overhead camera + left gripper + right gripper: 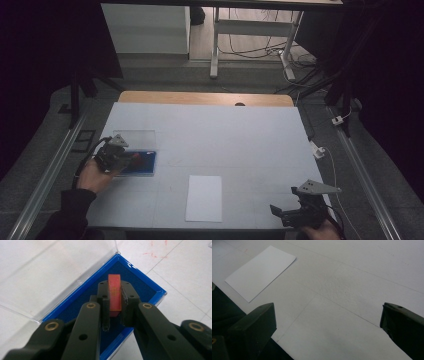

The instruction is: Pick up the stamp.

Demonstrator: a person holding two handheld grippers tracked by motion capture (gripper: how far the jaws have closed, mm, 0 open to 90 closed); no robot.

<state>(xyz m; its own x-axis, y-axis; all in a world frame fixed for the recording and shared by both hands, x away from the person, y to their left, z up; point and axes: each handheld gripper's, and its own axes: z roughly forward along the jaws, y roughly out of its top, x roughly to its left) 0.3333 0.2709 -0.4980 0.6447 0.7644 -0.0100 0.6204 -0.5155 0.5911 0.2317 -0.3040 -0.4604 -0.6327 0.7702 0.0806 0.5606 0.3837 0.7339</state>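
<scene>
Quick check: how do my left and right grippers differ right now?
The left gripper is shut on a red block above the blue tray; the right gripper is open and holds nothing. The left sits at the table's left side, the right by its near right corner. Both have black jaws.

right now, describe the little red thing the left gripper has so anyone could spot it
Start at the open blue case on the table's left side. Over its dark blue lining, the left gripper pinches a small red block, the only red, gold-printed thing there.

We saw a glossy red block between matt black jaws, above a blue felt-lined box with a clear plastic lid.
</scene>
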